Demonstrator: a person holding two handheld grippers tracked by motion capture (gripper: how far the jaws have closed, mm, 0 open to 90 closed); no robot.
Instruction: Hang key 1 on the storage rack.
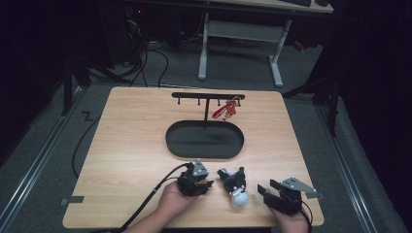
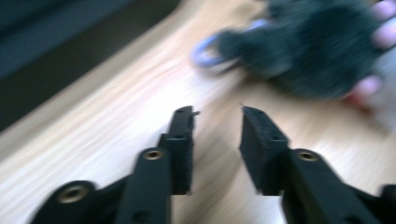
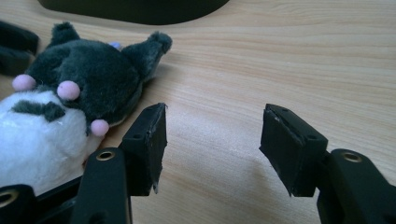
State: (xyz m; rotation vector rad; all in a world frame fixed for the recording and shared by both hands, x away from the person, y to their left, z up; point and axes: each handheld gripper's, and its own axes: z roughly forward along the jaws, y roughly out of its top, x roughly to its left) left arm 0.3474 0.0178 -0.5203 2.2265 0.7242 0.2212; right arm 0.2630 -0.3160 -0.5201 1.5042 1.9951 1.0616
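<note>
A small plush toy (image 1: 234, 186), dark grey with a white part and pink dots, lies on the wooden table (image 1: 131, 145) near its front edge, between my two grippers. My left gripper (image 1: 210, 184) rests just left of it, with its jaws apart over bare wood. In the left gripper view the blurred toy (image 2: 303, 51) and its blue ring (image 2: 205, 49) lie beyond my left gripper (image 2: 217, 114). My right gripper (image 1: 265, 191) sits to the toy's right, open and empty. In the right gripper view the toy (image 3: 84, 79) lies beside the left jaw of my right gripper (image 3: 215, 114).
A black oval tray (image 1: 204, 140) sits mid-table, and its edge (image 3: 140, 9) shows in the right gripper view. Behind it stands a black T-shaped rack (image 1: 208, 96) with hooks. A red keychain (image 1: 226, 110) hangs from its right side. Desk legs and cables lie beyond the table.
</note>
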